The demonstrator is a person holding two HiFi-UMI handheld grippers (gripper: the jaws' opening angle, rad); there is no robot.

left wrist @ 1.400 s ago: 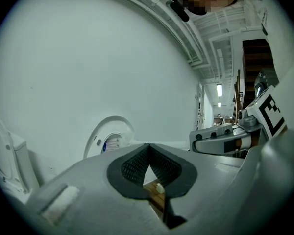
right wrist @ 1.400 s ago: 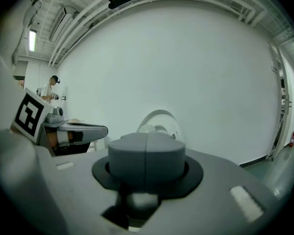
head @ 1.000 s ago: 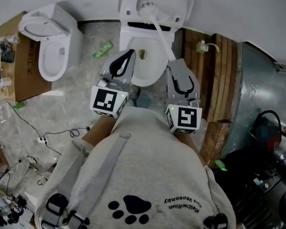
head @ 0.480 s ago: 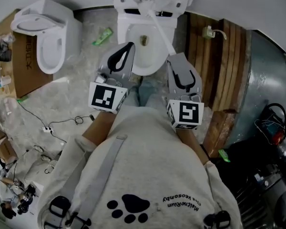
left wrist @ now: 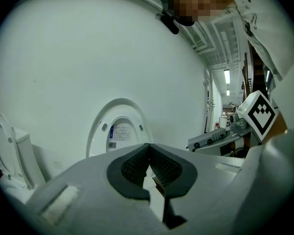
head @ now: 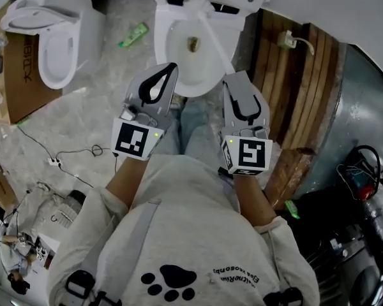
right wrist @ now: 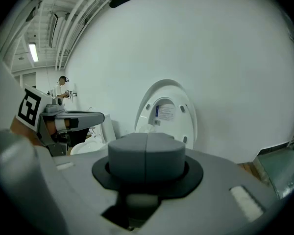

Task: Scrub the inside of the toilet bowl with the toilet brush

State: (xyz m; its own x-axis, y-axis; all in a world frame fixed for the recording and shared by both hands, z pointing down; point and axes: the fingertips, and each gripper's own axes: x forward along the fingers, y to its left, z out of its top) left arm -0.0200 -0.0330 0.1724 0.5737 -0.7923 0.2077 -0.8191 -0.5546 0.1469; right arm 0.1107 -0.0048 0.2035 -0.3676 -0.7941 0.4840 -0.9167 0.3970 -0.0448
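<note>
The white toilet [head: 169, 56] stands at the top middle of the head view, lid up, with a brown spot low in its bowl. A white toilet brush handle [head: 212, 40] slants from my right gripper [head: 232, 76] up and left across the bowl to its back rim. My right gripper is shut on the handle's near end, above the bowl's right front edge. In the right gripper view the jaws [right wrist: 146, 142] are pressed together before the raised lid [right wrist: 166, 112]. My left gripper [head: 170, 69] is shut and empty over the bowl's left front edge; its pads [left wrist: 137, 164] meet at the tips.
A second white toilet [head: 51, 37] stands at the upper left beside a cardboard box [head: 19, 75]. A green packet [head: 133, 34] and cables [head: 70, 158] lie on the floor. Wooden planks [head: 300, 88] and a grey metal tank [head: 364, 107] are on the right.
The head view has shifted, so the toilet sits higher in the frame. Both grippers have drawn slightly back toward the body. The right gripper still holds the brush handle.
</note>
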